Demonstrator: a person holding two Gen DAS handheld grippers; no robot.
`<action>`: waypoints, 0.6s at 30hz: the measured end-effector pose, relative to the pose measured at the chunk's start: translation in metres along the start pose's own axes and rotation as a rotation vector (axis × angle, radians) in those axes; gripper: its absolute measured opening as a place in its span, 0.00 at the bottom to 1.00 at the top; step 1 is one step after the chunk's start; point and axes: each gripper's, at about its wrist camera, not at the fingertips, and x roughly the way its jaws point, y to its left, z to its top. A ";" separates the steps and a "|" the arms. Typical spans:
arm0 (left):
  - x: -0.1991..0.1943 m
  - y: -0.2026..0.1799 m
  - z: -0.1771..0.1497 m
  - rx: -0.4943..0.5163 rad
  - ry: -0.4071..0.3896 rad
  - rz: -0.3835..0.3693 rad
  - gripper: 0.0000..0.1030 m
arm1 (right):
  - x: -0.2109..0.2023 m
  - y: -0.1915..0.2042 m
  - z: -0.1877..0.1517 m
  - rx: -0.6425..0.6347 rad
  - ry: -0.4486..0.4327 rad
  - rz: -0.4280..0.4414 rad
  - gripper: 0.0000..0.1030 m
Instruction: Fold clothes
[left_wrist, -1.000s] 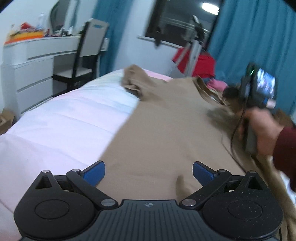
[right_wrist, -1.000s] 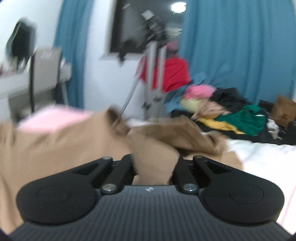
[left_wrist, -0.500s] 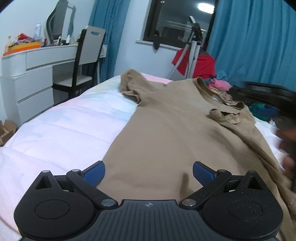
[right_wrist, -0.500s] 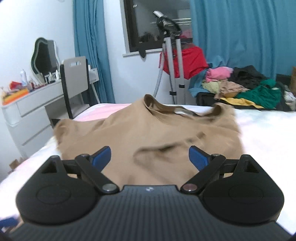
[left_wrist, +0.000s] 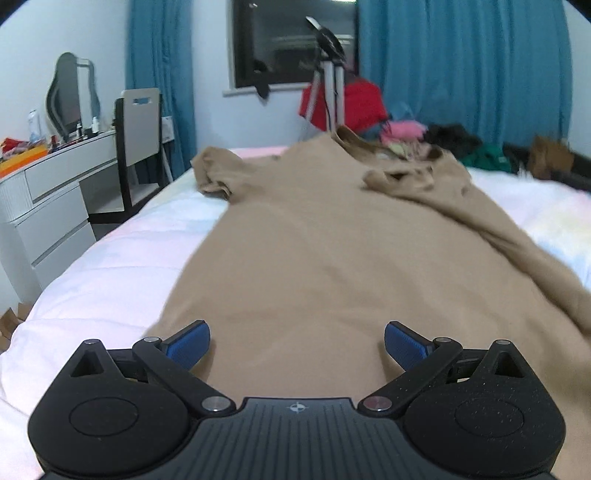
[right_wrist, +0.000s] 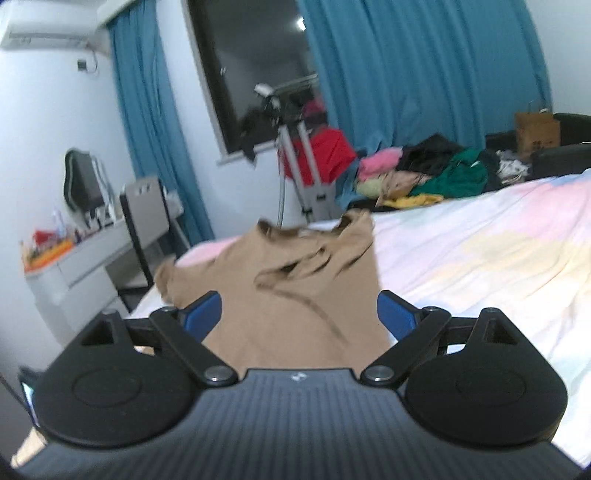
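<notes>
Bedroom, mid-fold: tan shirt (left_wrist: 314, 251) spread lengthwise on the bed (left_wrist: 110, 266), filling the centre of the left wrist frame, collar toward the upper middle, one sleeve bunched at upper left, the other sleeve (left_wrist: 402, 177) laid in over the chest at upper right. Left hand-held gripper (left_wrist: 297, 341) low over the hem at bottom centre, jaws wide, nothing between the blue pads. Right hand-held gripper (right_wrist: 299, 312) likewise wide and empty, framing the shirt (right_wrist: 295, 295) at mid-frame, bed (right_wrist: 480, 266) running off to the right.

Possible trouble from here: folded-in sleeve loosely rumpled, likely to slide back out if the body cloth gets tugged; right edge of the shirt lying in ridges, so a fold made over it could set creases or come out crooked; a grab at the hem could catch the bedcover along with the cloth. Motion blur in the right wrist frame, so a rushed approach may miss the edge.

Against a second ago: right hand-held gripper then clamped on a wad of tan cloth, now let go and drawn back; its holder's hand then at the right of the left wrist frame, now gone from it; sleeve now resting on the chest.
</notes>
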 end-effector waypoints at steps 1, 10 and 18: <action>-0.001 -0.002 -0.001 0.010 0.008 0.005 0.99 | -0.005 -0.008 0.004 0.009 -0.016 -0.011 0.90; -0.023 -0.025 -0.001 0.005 0.084 -0.079 0.93 | -0.057 -0.078 0.018 0.109 -0.182 -0.252 0.90; -0.057 -0.095 0.000 0.120 0.099 -0.351 0.88 | -0.081 -0.108 0.005 0.131 -0.247 -0.303 0.90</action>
